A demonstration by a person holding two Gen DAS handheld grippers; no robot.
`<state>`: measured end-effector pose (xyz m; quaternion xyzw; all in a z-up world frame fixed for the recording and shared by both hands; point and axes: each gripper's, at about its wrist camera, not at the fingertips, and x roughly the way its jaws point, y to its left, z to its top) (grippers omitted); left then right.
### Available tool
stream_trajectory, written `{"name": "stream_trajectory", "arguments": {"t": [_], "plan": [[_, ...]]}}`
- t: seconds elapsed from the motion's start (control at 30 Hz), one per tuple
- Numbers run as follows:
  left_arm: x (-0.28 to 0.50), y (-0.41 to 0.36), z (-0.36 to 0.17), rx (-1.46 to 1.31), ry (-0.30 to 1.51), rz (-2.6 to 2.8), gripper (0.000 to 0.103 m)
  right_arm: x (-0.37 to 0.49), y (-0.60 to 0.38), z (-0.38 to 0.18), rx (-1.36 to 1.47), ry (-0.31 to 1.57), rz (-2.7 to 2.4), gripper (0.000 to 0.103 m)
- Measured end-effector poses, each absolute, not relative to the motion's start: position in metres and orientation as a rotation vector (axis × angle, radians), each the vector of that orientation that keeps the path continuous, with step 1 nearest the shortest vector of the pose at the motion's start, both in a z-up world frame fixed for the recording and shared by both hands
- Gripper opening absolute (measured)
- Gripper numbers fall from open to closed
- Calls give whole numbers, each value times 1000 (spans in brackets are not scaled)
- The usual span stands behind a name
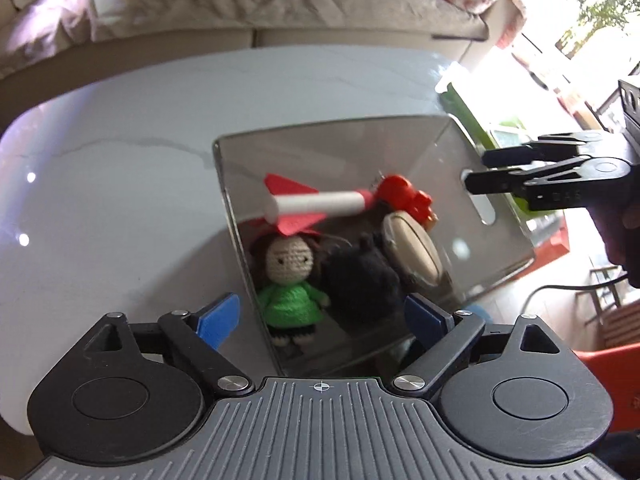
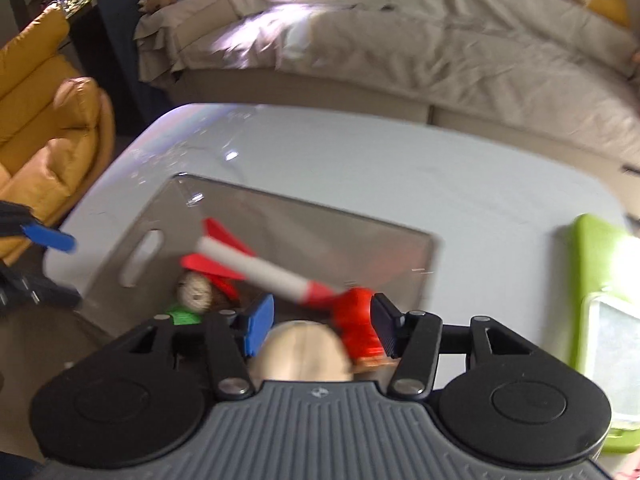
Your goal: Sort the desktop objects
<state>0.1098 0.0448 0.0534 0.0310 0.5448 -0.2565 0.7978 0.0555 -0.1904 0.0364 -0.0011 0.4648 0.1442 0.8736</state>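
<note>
Both the left gripper (image 1: 320,318) and right gripper (image 2: 322,330) are released over a clear box (image 1: 400,148) on a white table (image 1: 120,184) before a beige sofa (image 2: 400,40). The rocket (image 1: 316,202) lies inside atop a doll (image 1: 290,276).

Opposed close views, shared bin (image 1: 400,152)

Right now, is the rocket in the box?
In. The rocket lies tilted on the doll and other toys inside the clear box.
</note>
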Motion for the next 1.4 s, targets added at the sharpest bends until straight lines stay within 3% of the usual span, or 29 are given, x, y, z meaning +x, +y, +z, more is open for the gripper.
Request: {"name": "stream_trajectory", "arguments": {"t": [0.1,0.2,0.37,0.43,0.5,0.6,0.67,0.77,1.17,1.4], "plan": [[120,46,55,24,1213,-544,95,76,-157,22,17,1085,388,67],[122,52,53,-2,1198,-544,97,91,-122,-2,-50,1154,439,68],[115,43,39,164,1213,-499,98,115,-72,-40,-210,1176,518,69],[111,40,38,215,1207,-493,98,126,-61,-56,-203,1215,548,77],[106,40,40,241,1189,-486,98,136,-52,-73,-178,1272,555,78],[99,43,45,258,1181,-487,98,144,-45,-88,-133,1303,514,63],[95,45,48,265,1181,-494,99,139,-39,-84,-169,1264,546,58],[91,43,50,260,1186,-528,99,123,-34,-75,-269,1196,561,57],[80,19,50,240,1247,-637,100,117,-49,-70,-252,1219,597,59],[67,-2,50,327,1205,-660,100,106,-94,-33,-338,1172,560,82]]}}
